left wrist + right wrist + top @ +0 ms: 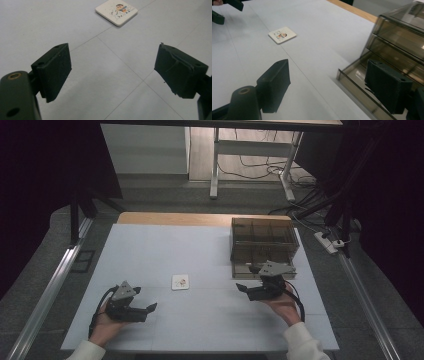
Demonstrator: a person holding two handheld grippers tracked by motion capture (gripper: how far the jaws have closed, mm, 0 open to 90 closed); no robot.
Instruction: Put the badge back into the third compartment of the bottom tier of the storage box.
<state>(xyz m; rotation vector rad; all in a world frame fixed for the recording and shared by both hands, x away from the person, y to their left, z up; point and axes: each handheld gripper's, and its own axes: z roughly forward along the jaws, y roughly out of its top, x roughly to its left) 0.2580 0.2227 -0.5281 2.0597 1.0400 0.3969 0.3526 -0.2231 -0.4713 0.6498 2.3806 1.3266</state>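
Note:
A small white square tile with a cartoon picture lies flat in the middle of the white table. My left gripper rests low at the front left, open and holding nothing; in its own view the tile lies ahead, beyond the open gripper. My right gripper is open at the front right, beside the pulled-out bottom drawer of a smoky clear drawer box. In the right gripper view the gripper stands open, with the tile far left and the drawer at right.
The drawer box has several drawers and stands at the table's back right, near the wooden far edge. The left gripper shows at the top left of the right gripper view. Cables and a power strip lie on the floor.

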